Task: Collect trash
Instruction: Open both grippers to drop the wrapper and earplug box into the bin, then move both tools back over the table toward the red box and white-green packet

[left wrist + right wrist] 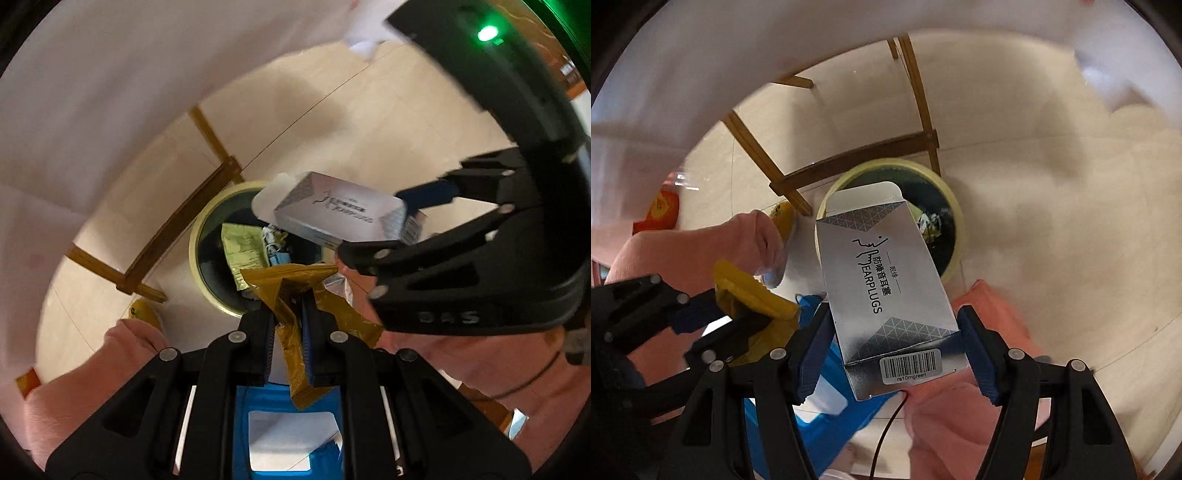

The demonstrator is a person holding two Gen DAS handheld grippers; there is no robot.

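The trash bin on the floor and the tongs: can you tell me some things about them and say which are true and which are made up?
1. The left tongs are shut on a gold wrapper. True.
2. The trash bin is empty. False: it already has things in it, such as a yellowish packet.
3. The right tongs have a silver box marked EARPLUGS between them. True.
4. The silver box has its top flap closed. False: the flap stands open.
5. The trash bin has a red rim. False: the rim is pale yellow.
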